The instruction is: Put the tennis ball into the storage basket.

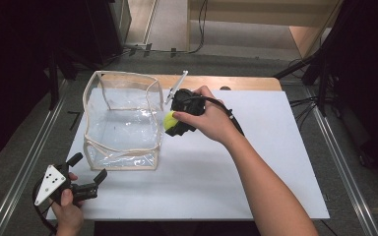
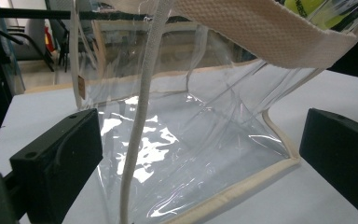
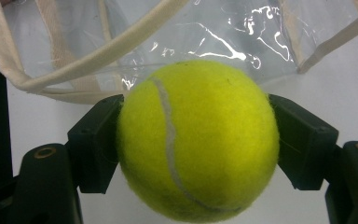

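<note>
At the right rim of the clear bag (image 1: 122,118), the right claw (image 1: 173,124) pinches a tennis ball (image 3: 198,140) across its middle; it looks light, fuzzy and springy, so easy to hold. Near left on the tabletop (image 1: 256,162), the left claw (image 1: 89,172) stands spread.

Tennis ball (image 1: 170,119): mostly hidden behind right gripper (image 1: 178,125) in high view; bag (image 2: 191,121) top cut off by frame edge, left gripper view; table (image 1: 256,162) near edge cropped.
</note>
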`<state>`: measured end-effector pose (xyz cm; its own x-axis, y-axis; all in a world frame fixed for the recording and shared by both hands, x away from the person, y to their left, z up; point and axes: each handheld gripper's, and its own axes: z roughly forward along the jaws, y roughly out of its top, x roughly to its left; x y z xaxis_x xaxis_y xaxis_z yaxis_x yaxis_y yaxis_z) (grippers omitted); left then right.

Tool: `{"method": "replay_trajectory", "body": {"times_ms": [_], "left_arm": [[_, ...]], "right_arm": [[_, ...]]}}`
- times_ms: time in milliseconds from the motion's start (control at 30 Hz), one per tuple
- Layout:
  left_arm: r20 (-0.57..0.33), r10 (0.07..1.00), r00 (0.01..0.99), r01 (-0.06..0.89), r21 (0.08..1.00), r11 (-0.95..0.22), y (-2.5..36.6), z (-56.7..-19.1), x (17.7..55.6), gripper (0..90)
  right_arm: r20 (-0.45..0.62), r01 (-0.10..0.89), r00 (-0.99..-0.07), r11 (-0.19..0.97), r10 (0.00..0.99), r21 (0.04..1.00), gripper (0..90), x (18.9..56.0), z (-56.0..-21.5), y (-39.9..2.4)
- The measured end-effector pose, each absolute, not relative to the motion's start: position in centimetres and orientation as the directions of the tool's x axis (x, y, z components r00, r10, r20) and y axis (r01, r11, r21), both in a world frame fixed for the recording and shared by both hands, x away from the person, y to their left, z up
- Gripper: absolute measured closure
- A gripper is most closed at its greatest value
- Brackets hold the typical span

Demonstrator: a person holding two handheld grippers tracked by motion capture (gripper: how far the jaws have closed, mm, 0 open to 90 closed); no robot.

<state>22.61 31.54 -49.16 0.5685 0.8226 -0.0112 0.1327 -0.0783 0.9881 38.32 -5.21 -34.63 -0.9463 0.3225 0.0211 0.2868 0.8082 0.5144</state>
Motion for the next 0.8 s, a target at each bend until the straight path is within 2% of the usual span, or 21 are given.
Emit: {"method": "replay_trajectory", "body": {"times_ms": [800], "left_arm": [[-0.010,0.821,0.570,0.131,0.988,-0.079,31.5,-49.2,22.6,0.0]], "right_arm": [[0.018,0.275,-0.950,0.812,0.311,0.515,23.0,38.2,-32.4,-5.1]]}}
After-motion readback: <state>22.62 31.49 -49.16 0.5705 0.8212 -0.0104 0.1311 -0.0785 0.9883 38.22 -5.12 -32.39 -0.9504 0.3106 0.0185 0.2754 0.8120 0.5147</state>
